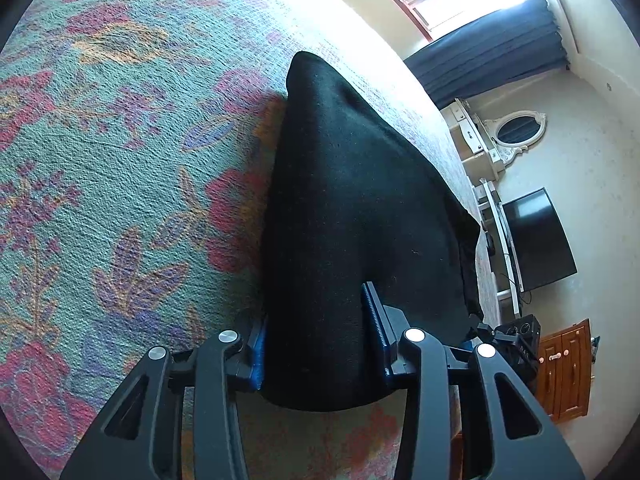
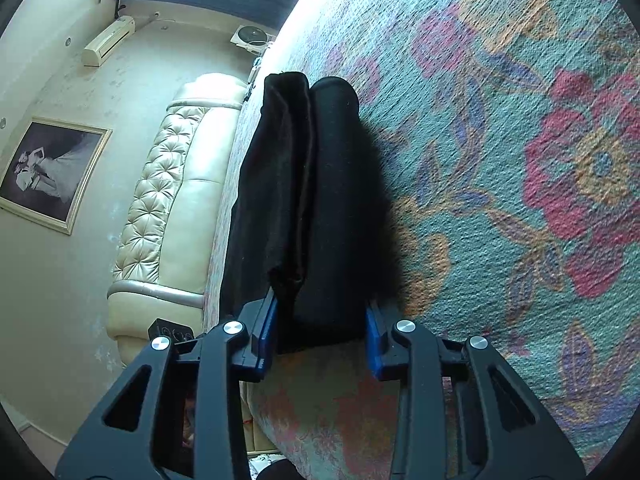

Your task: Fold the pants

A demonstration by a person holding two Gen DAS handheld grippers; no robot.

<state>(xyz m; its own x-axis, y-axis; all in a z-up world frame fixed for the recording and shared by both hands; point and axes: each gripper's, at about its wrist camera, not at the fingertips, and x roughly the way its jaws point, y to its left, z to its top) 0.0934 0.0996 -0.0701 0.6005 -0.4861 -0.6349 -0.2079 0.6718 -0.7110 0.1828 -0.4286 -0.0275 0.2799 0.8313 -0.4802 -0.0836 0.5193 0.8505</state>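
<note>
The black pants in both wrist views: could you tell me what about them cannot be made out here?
- Left wrist view: the near end of the black pants is hidden behind the left gripper, whose pads press on it.
- Right wrist view: the right gripper covers their near end likewise.
- Both views: the dark cloth swallows detail, so the number of folded layers and which end is the waistband stay unclear.
- The floral bedspread beneath them is hidden.
</note>
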